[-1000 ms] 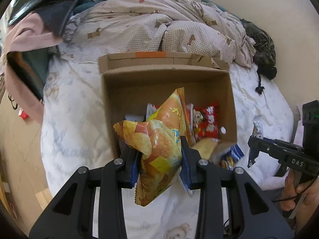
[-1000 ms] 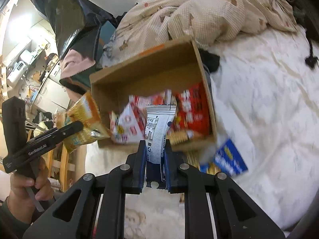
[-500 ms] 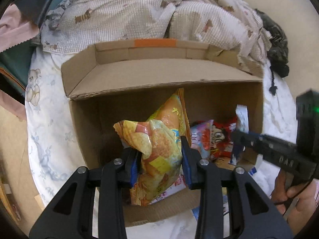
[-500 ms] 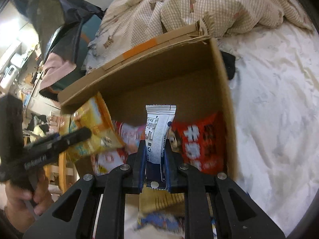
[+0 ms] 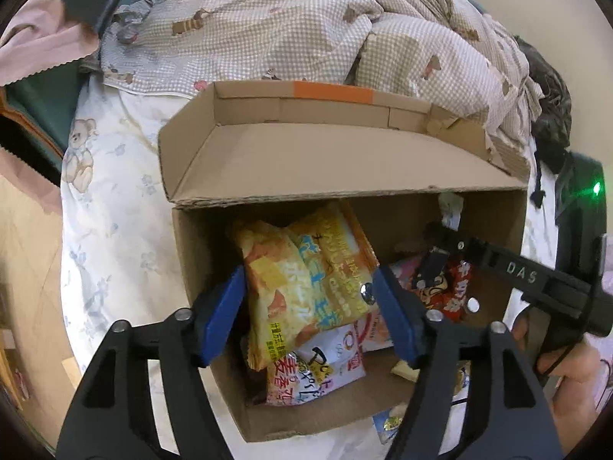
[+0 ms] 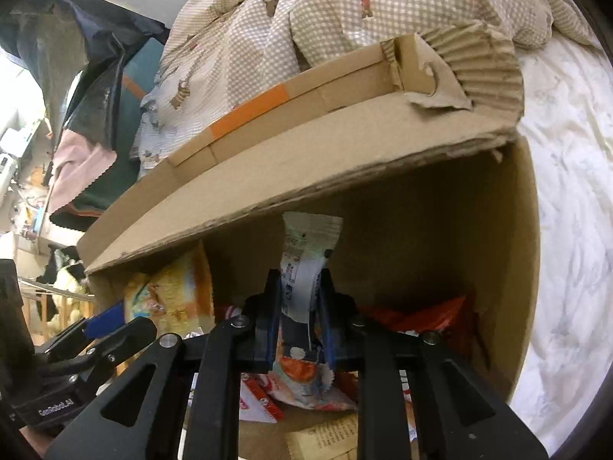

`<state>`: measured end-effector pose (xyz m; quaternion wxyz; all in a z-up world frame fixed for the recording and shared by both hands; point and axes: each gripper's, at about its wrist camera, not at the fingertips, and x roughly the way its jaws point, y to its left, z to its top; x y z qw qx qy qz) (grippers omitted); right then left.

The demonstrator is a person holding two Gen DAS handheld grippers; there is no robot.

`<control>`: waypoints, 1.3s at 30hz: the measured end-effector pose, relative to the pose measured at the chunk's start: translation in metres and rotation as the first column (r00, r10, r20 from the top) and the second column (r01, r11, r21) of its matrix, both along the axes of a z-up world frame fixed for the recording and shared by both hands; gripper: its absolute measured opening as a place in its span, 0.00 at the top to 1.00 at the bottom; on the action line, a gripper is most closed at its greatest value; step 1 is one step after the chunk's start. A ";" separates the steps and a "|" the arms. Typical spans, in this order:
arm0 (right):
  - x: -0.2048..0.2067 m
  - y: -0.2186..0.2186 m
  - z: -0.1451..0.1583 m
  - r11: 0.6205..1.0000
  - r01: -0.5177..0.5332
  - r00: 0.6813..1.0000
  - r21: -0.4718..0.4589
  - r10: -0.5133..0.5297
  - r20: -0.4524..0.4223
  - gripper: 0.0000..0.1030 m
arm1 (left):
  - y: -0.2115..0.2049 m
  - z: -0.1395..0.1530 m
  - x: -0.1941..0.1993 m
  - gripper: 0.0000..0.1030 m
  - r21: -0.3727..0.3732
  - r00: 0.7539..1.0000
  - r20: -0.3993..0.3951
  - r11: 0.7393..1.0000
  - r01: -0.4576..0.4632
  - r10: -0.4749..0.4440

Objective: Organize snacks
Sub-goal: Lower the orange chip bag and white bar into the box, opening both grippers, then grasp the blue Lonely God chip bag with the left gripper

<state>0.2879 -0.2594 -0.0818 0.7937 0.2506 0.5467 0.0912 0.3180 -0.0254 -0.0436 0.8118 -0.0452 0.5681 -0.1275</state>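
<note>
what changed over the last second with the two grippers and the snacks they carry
Both grippers came in over the cardboard box. The left gripper is opening, its pads now apart from the orange chip bag, which drops among the snacks inside. The right gripper is just starting to open, with the white snack packet still between its pads. The box and checked blanket stayed put.
</note>
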 end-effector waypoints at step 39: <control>-0.187 -0.078 0.028 0.991 0.118 0.991 0.056 -0.121 0.049 0.35 | 0.014 0.006 -0.159 0.15 -0.101 0.996 0.041 0.992 -0.076 0.081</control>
